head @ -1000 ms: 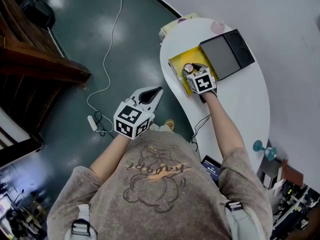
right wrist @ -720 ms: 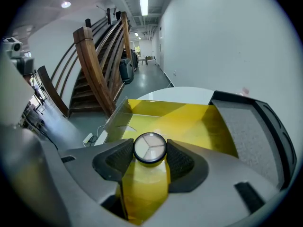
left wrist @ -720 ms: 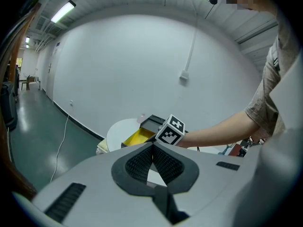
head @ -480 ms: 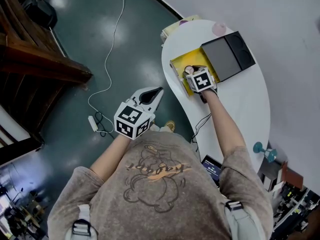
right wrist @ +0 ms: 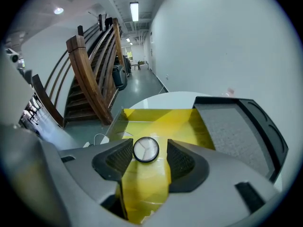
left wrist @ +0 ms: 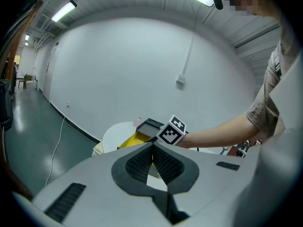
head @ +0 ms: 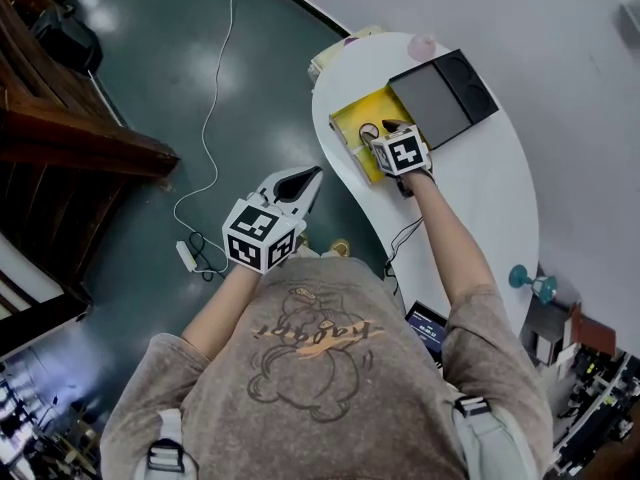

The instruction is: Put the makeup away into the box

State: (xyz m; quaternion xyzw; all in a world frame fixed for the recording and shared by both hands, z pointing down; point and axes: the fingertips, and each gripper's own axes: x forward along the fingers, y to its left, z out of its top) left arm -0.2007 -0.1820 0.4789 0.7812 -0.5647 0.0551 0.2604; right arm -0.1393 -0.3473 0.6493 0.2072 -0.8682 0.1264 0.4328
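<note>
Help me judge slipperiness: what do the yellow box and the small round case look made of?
Yellow box: likely translucent plastic, glossy; its side wall lets the floor show through. Round case: shiny pale face in a dark rim, probably plastic, possibly a clear lid.
</note>
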